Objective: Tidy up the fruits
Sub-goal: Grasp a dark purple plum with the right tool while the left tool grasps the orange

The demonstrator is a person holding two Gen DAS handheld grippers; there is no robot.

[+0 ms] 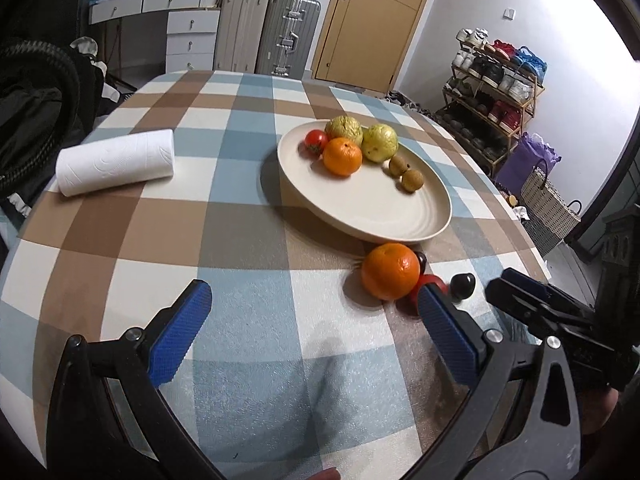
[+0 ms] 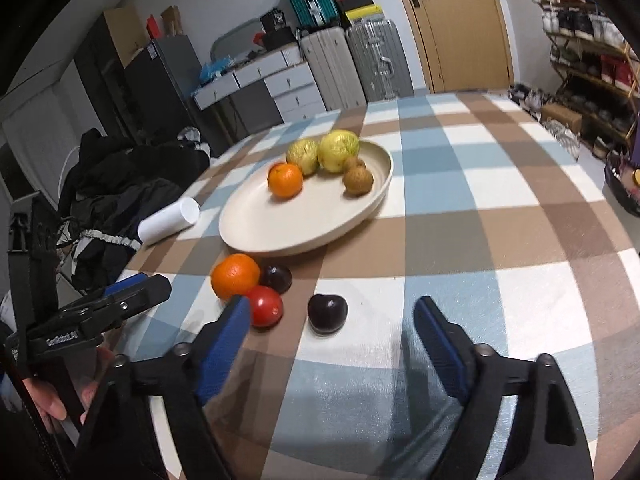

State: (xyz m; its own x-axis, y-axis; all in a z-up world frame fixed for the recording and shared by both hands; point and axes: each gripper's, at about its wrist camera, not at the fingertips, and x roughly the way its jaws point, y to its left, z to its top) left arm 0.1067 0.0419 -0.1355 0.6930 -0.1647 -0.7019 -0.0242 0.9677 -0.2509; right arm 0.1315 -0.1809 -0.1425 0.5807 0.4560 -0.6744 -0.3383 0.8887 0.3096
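Hovering low over the checked tablecloth (image 1: 248, 248), the left gripper (image 1: 316, 328) has its blue-padded jaws spread wide with nothing between them. The right gripper (image 2: 332, 340) is likewise released and empty, its jaws apart just short of the loose fruit.

Four fruits lie on the cloth outside the plate. One orange (image 2: 235, 276) sits nearest the plate's front rim, touching one red tomato (image 2: 264, 306) and one dark plum (image 2: 277, 278) behind it. A second dark plum (image 2: 327, 313) rests apart from that cluster, straight ahead of the right gripper's opening. In the left wrist view the tomato is half hidden behind the left gripper's right-hand finger.

The cream plate (image 1: 360, 216) stands near the middle of the table and holds six fruits: two yellow-green guavas (image 1: 380, 142) side by side at the back, one small orange (image 1: 342, 157) in front of them, one small tomato (image 1: 316, 141) beside that orange, and two small brown round fruits (image 1: 412, 180) touching each other toward the plate's right side.

One roll of white paper towel (image 1: 116, 162) lies on its side at the table's left edge, well apart from the plate.
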